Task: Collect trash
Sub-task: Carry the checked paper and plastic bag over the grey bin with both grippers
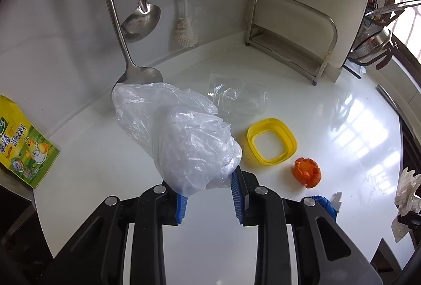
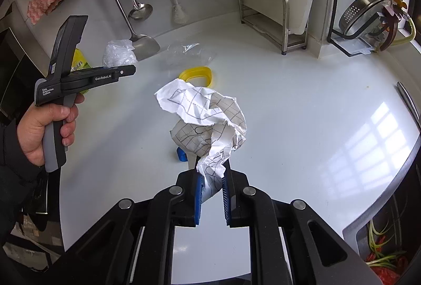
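My left gripper is shut on a crumpled clear plastic bag and holds it above the white counter. The bag also shows in the right wrist view. My right gripper is shut on a crumpled sheet of white paper with printed lines, held above the counter. On the counter lie a clear plastic cup on its side, a yellow square ring, an orange peel and a blue cap.
A yellow-green seasoning packet lies at the left. Ladles, a spatula and a brush hang on the back wall. A metal rack stands at the back right. A sink with scraps is at the right.
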The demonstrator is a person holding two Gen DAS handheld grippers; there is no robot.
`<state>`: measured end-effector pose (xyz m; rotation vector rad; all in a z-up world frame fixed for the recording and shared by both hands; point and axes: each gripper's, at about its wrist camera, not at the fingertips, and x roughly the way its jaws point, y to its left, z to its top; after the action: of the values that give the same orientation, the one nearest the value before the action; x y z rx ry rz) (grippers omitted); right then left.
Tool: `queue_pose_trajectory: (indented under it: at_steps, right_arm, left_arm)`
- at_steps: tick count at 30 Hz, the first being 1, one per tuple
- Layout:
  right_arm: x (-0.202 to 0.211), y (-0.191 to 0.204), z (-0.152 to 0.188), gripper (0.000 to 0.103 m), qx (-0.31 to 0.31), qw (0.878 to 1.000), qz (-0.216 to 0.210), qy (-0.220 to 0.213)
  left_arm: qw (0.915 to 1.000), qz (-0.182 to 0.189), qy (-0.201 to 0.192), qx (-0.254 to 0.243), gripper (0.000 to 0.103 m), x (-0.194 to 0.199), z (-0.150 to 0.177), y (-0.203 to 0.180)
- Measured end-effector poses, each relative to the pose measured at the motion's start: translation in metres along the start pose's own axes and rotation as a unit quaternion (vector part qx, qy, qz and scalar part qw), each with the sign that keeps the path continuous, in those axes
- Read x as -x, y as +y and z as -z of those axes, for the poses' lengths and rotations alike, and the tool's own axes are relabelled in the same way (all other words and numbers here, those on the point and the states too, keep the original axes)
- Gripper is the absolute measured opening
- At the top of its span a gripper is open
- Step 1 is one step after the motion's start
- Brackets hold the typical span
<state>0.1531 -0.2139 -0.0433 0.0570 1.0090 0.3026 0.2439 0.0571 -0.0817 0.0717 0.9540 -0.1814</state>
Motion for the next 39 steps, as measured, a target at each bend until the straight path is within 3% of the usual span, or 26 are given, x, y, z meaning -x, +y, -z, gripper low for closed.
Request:
queue_pose_trajectory:
  at_steps: [10,26,39]
  right_arm:
    - [0.036,0.009,0.039,0.012,0.008,1.000,-0.017,-0.008]
    - [0.095,-0.004,0.133,0.012,0.013,0.999,-0.034,0.003]
    - [0.125,-0.022,0.215,0.012,-0.011,0.999,-0.027,0.028]
  left_arm:
    - [0.9996,0.016,-0.012,-0.018,0.028,0.068,0.049,-0.036]
    - [0.9977,0.037,-0.011,-0.056,0.028,0.143,0.138,-0.123]
    - [0.9911,0.078,0.040,-0.100,0.028,0.154,0.216,-0.190]
